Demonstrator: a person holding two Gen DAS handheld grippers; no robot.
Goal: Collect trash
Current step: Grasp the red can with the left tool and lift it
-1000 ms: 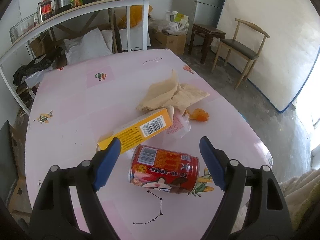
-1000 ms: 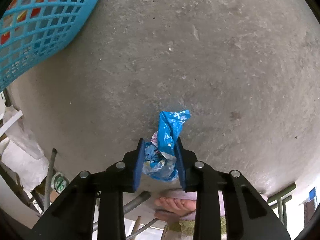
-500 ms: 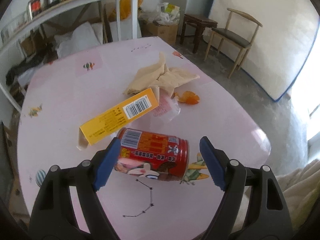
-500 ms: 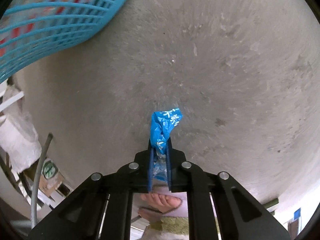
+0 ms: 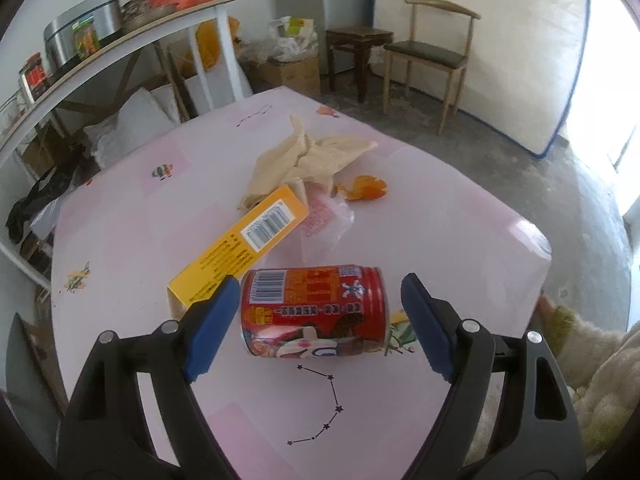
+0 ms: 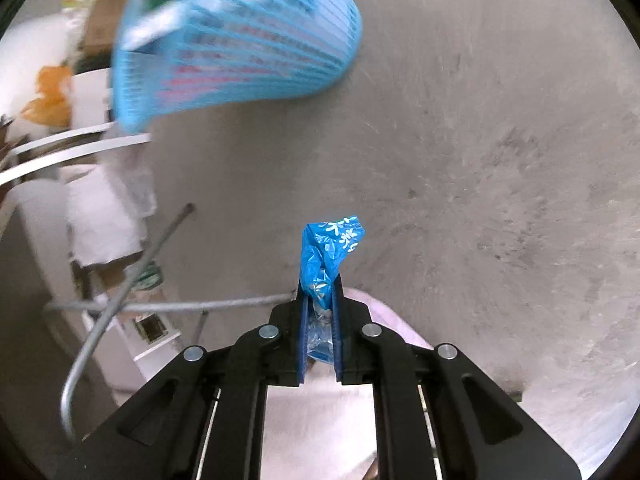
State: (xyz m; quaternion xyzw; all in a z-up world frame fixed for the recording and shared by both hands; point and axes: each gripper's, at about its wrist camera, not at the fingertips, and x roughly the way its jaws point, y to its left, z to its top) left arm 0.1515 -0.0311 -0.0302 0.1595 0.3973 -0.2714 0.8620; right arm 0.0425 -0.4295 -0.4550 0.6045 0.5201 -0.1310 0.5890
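Daylight pours in from the right of the left wrist view, blowing the doorway out to white and laying a soft glare on the counter [image 5: 460, 216]. The can [image 5: 314, 316] sits sharp, its shadow faint. Edges bend hard into black corners. Right wrist view: the basket [image 6: 236, 40] smears, probably motion blur, while the wrapper [image 6: 330, 252] stays crisp over the evenly lit floor.

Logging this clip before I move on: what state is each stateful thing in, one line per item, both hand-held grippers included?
left hand-held gripper: open, straddling the can, pads clear of it.
red can: on its side on the table, not gripped.
yellow box: lying flat, one end against the can.
tan paper: crumpled, on the table.
right hand-held gripper: shut on the blue wrapper, having just closed.
blue wrapper: pinched, held above the floor.
blue basket: on the floor, trash inside.
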